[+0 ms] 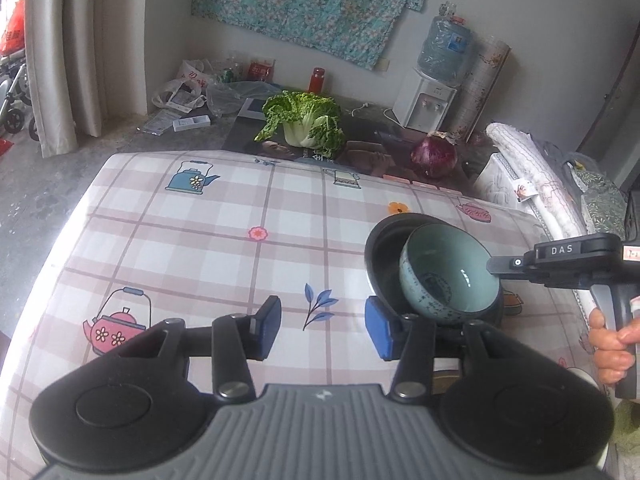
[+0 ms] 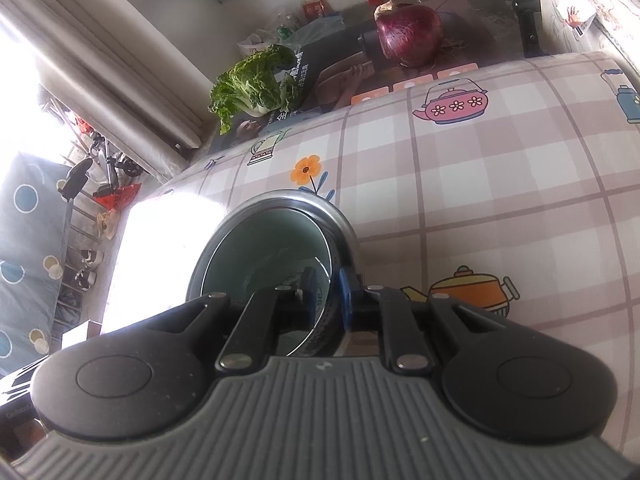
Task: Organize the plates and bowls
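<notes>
Leaning in over the table (image 1: 200, 240) with its checked teapot cloth, the person holds a claw in each hand, both angled steeply downward toward the cloth. The right claw (image 2: 327, 294) comes in from the right side, level-armed and reaching across; its handle is wrapped by the person's hand (image 1: 612, 340), fingers curled tight around the grip. Its two blue pads are drawn together on the rim of the blue-green bowl (image 1: 448, 280), one pad inside the wall and one outside, so the bowl is clamped by its near edge. That bowl sits tilted inside the dark metal bowl (image 1: 380, 248), leaning against its inner wall, and the pair rest toward the right side of the table.

The left claw (image 1: 320, 328) hangs low just in front of them with its jaws apart and nothing between them, only bare cloth. Its right pad stands just beside the outer wall of the dark bowl; whether it touches I cannot tell.

Beyond the table's far edge lie a leafy cabbage (image 1: 304, 122) and a red onion (image 1: 434, 156).
</notes>
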